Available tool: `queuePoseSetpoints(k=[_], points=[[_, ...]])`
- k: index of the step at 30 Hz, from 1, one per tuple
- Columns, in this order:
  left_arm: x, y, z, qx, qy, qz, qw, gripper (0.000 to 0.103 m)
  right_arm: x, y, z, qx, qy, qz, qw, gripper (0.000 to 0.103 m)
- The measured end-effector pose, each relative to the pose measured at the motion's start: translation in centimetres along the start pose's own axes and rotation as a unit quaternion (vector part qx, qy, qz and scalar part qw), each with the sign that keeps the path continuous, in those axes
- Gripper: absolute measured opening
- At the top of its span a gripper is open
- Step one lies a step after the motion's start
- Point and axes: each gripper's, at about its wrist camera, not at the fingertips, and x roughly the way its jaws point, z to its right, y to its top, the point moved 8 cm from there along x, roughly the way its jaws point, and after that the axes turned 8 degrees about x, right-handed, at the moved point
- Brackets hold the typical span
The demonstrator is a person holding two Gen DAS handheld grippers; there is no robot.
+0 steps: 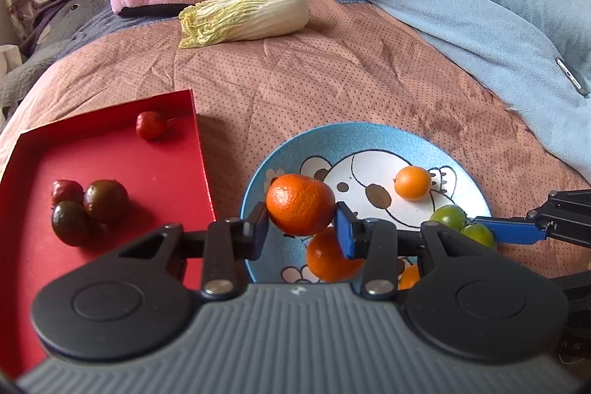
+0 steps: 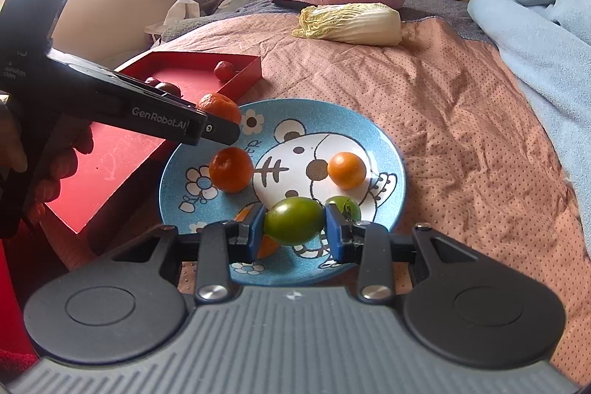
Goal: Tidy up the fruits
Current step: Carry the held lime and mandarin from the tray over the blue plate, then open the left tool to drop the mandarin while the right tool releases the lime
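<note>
Above the blue cartoon-printed plate (image 2: pixel 384 150), we pinched a round orange mandarin (image 1: pixel 300 204) in our left gripper (image 1: pixel 301 228) and an oval green tomato (image 2: pixel 293 221) in our right gripper (image 2: pixel 294 231). Sorting seemed midway; next each fruit likely needed carrying to its place, perhaps the red shallow tray (image 1: pixel 162 180).

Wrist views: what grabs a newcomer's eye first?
Each tool holds a fruit over the blue cartoon plate: the left tool grips an orange mandarin, the right tool a green tomato. To the plate's left, a red tray holds small dark-red fruits.
</note>
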Motion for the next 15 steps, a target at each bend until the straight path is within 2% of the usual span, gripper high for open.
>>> queuePoseSetpoints(k=[7,15], points=[[1.3,-0.1,0.9,0.007,-0.007,-0.008,0.9999,0.042,0.3,-0.4,0.6,0.007,-0.002,-0.004,1.0,0.04],[1.4,-0.1,0.4,-0.001,0.002,-0.011,0.9999,0.042,0.4,-0.4,0.7,0.007,-0.001,-0.005,1.0,0.04]])
